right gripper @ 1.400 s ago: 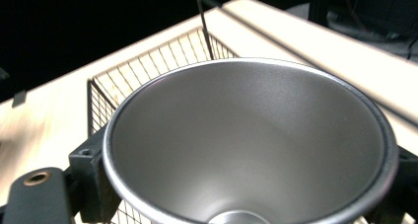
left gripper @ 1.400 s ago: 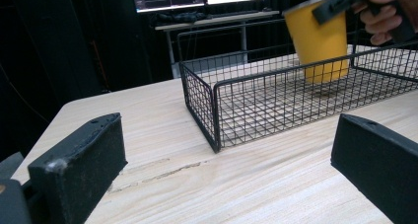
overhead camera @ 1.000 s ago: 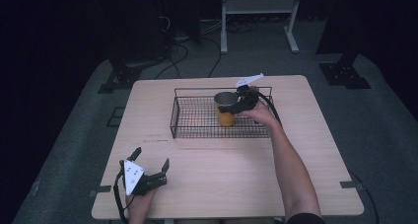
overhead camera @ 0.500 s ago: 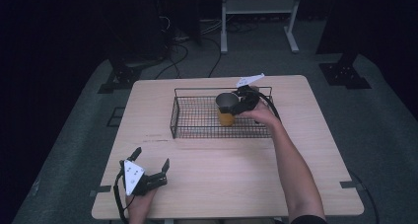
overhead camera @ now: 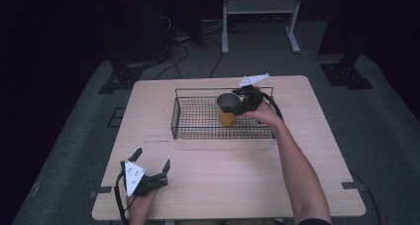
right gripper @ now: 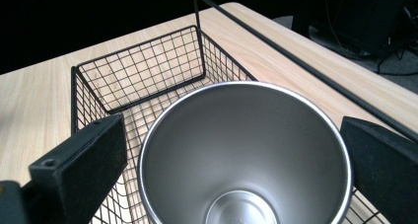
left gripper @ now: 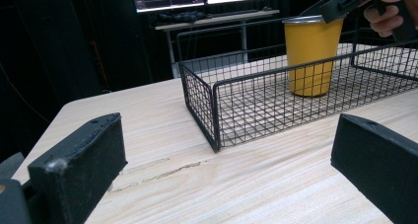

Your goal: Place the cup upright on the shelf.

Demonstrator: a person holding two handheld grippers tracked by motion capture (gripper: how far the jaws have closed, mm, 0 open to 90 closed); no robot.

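Yellow steel cup (overhead camera: 227,111) is standing upright inside the wire basket (overhead camera: 198,118). We are holding the right gripper (overhead camera: 241,106) over its rim, jaws wide. Our left gripper (overhead camera: 151,165) is resting well short of the basket on the bench (overhead camera: 237,170), jaws wide.

Table (overhead camera: 237,180): light wood-grain top, rounded corners, standing on grey floor (overhead camera: 74,136). A dark scuff line marks the wood just in front of the basket's near left corner. Black wire basket (overhead camera: 198,118) sits directly on the top, toward the far side, roughly centred. Left gripper (overhead camera: 151,168) is at the near left corner, close to the edge; contact with the top cannot be confirmed. Black tape tabs (overhead camera: 354,185) sit at the table's near left and right edges.
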